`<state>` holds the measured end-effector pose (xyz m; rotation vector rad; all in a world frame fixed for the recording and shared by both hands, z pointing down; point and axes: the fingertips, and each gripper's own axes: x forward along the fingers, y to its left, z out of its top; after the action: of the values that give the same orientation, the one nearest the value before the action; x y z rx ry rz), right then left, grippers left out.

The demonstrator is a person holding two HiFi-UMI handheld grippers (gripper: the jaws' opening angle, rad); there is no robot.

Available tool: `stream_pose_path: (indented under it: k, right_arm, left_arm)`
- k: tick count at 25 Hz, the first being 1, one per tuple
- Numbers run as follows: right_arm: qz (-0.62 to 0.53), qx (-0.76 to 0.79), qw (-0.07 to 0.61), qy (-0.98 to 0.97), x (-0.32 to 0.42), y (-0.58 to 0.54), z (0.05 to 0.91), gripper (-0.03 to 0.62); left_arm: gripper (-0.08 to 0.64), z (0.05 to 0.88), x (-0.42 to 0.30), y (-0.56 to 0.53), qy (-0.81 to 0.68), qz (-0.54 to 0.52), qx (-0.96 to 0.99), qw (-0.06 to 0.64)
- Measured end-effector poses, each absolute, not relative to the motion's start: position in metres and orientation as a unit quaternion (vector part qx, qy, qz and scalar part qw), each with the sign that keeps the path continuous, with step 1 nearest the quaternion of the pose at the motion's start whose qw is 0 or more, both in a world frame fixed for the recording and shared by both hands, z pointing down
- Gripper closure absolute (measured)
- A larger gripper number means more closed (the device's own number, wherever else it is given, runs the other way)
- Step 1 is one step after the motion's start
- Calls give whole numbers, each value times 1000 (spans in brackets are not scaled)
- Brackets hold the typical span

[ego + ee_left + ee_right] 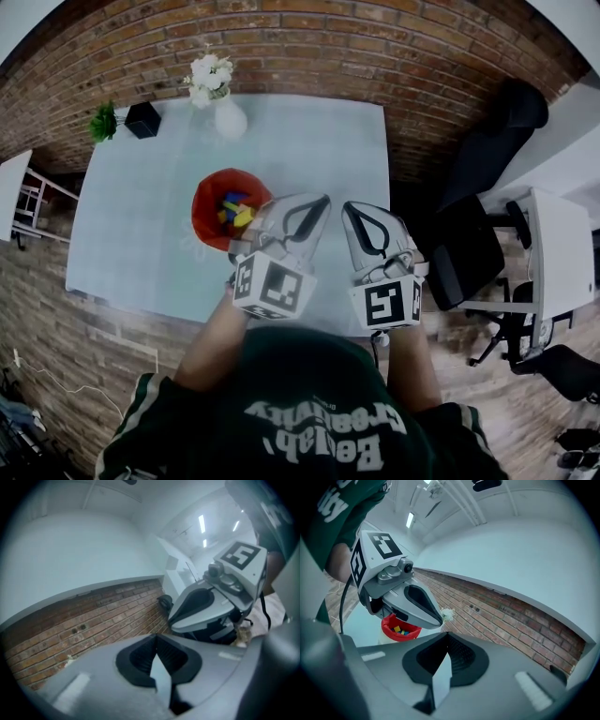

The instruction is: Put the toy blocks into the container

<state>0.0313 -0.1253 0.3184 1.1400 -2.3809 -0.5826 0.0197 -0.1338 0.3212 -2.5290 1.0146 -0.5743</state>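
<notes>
In the head view the left tongs (317, 202) cross the lower right rim of the container (208, 192) and cover that edge. Only some of the toy blocks (234, 208) show inside it, too small to count. The near edge of the surface (141, 216) is cut off by the person's dark green shirt (309, 412) at the bottom of the frame. In the right gripper view the left tongs sit in front of the container and hide its top. Only a red crescent of rim with a few blocks shows at centre left.

The container is red, round and open-topped, and stands on the surface just left of the head view's centre. The blocks in it are small, yellow and blue, and lie in a loose pile.

Both tongs hang over the near right part of the surface, side by side and not touching. The left tongs have their jaws pressed together with nothing between them. The right tongs (354, 210) are likewise closed and empty.

The surface is pale and plain. Along its far edge, at the upper left of the frame, stand a white vase (230, 120) of white flowers (208, 75), a black box (142, 119) and a small green plant (103, 122). A brick wall (309, 42) runs behind. Black office chairs (469, 253) and a white desk (561, 253) fill the right side.
</notes>
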Motion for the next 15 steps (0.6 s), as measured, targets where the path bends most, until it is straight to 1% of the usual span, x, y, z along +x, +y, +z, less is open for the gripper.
stream_pose_path:
  k: [15]
  right_arm:
    - [-212,397,213,-867,26,-122,321,586]
  left_arm:
    - [558,324,20,-125,358,-213,-889,187]
